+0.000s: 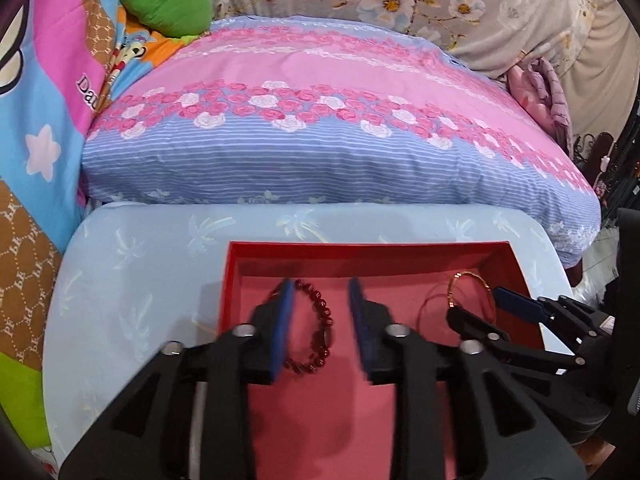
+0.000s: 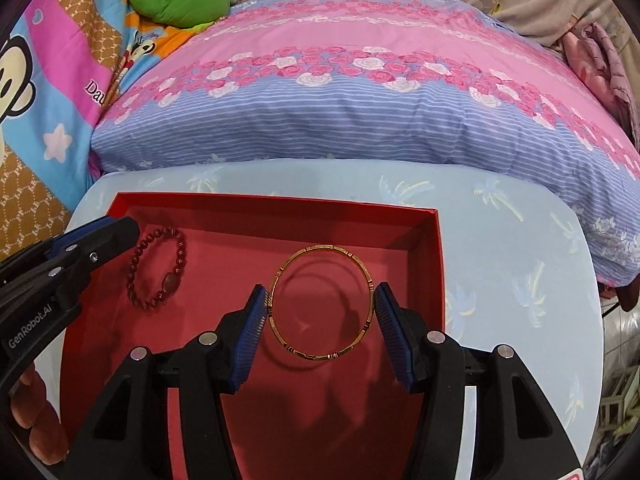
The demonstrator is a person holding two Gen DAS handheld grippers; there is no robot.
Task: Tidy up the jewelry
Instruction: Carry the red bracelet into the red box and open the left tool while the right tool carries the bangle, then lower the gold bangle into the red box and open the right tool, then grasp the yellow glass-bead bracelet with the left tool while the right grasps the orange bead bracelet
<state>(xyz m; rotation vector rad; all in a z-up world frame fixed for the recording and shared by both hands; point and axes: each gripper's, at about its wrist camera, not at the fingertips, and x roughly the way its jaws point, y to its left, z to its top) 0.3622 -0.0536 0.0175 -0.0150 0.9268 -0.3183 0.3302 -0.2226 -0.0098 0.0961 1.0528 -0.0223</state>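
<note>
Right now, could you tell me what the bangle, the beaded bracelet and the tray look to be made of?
Gold bangle: apparently metal, shiny gold finish, thin rigid ring with notched segments. Beaded bracelet: glossy dark red round beads, perhaps stone or glass. Red tray: likely cardboard, matte, with thin straight folded walls.

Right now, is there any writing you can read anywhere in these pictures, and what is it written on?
"GenRobot.AI": white letters on the black body of the left gripper, seen from the right wrist camera.
"Da...": white letters on the cartoon blanket; the rest is hidden behind the striped pillow.
Small repeated letters on the blanket's brown patches: too blurred to read.
Red box, bracelets: no writing.
</note>
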